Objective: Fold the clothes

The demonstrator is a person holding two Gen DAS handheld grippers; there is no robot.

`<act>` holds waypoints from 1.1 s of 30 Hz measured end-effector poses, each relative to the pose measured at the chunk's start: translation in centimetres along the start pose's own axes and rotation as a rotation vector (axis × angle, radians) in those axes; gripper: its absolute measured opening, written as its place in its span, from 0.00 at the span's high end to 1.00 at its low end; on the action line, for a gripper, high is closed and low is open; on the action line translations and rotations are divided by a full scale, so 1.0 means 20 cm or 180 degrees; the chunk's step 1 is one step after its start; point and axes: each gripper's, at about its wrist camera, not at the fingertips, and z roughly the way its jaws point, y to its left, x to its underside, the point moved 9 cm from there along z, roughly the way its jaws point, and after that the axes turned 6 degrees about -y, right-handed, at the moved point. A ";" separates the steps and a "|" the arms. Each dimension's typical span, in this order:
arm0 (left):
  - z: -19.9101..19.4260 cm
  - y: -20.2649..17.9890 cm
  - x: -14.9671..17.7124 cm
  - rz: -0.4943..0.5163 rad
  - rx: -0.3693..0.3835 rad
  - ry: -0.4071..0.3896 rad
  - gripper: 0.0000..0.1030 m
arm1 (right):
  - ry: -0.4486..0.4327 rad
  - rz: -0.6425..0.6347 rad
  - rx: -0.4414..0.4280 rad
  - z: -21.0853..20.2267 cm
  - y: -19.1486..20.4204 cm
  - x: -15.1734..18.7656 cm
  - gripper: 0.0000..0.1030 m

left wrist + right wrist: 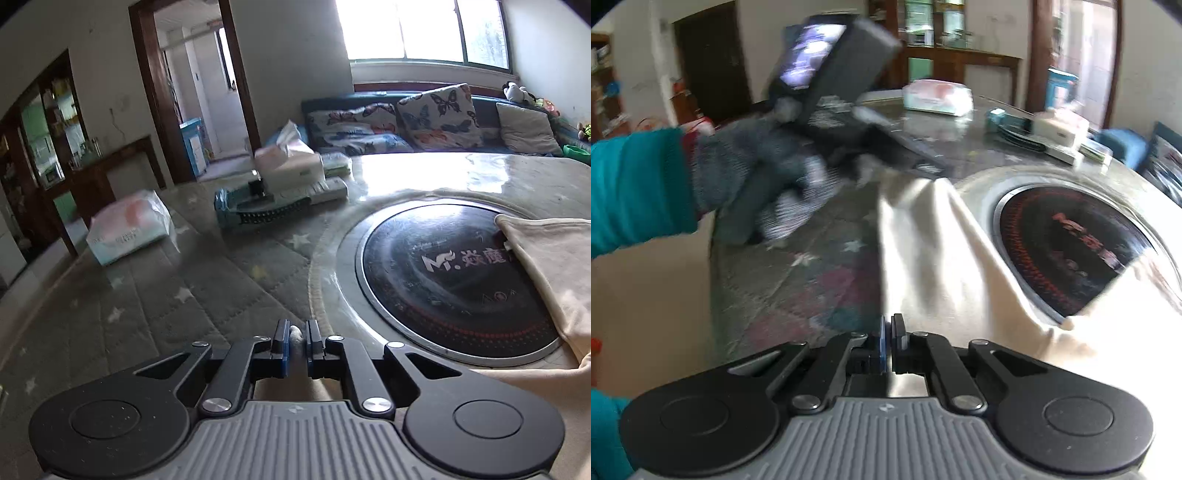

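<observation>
step in hand: gripping the cream garment (945, 236), spread on the table (424, 173) partly over the black round plate (443, 273). left gripper (295, 341) pinched on a fabric edge; right gripper (888, 332) fully closed at the cloth, hold unclear. next, likely: lift both edges together, fold across.

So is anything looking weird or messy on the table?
Yes. The cream cloth garment is bunched into ridges and drapes partly over the round black cooktop set into the table, an odd place for clothes. Both grippers pinch its edges. Nothing looks spilled or broken.
</observation>
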 end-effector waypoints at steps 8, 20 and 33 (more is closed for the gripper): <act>-0.01 0.01 0.02 0.0057 -0.0100 -0.0003 0.77 | -0.0054 -0.0012 -0.0097 -0.09 0.03 -0.03 0.90; -0.32 -0.23 -0.01 0.0061 0.0473 -0.0202 0.67 | 0.0161 0.0767 0.1217 -0.69 -0.51 0.32 0.85; -0.69 -1.10 0.09 0.0815 0.1832 -0.0414 0.65 | 0.0214 0.0828 0.1005 -0.78 -0.22 0.59 0.83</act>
